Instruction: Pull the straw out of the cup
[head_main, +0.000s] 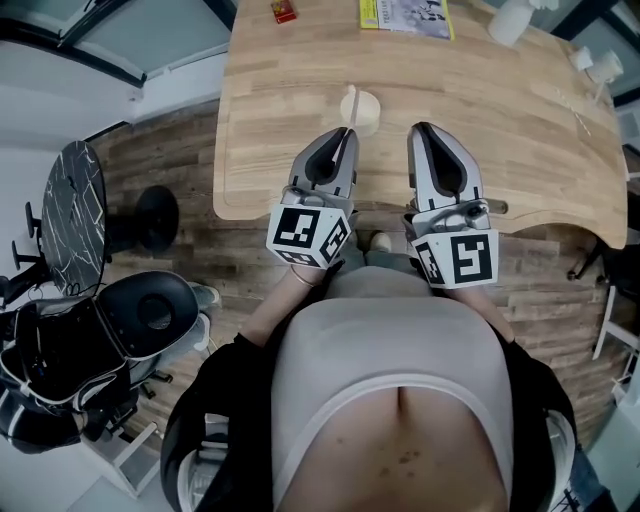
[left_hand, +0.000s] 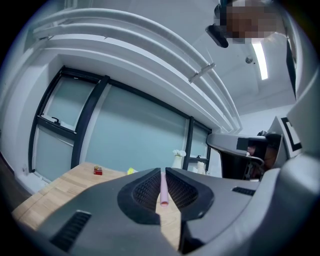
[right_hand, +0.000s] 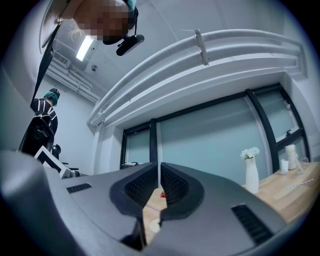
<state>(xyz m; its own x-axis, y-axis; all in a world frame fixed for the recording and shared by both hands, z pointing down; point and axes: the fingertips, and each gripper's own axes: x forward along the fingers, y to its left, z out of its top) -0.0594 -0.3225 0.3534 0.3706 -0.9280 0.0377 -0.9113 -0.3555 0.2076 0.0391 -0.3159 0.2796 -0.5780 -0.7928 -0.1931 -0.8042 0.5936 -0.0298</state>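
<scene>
Pink straw (left_hand: 163, 189) is clamped in your left gripper (head_main: 346, 135), seemingly still reaching into the cup (head_main: 370, 110) just ahead, so the pull remains; your right gripper (head_main: 426, 130) is closed and empty.

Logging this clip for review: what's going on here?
A person at a wooden table holds a gripper in each hand. The left gripper is shut on a pink straw, right by the pale cup; whether the straw has cleared the cup is hard to tell. The right gripper is shut and empty beside it.
</scene>
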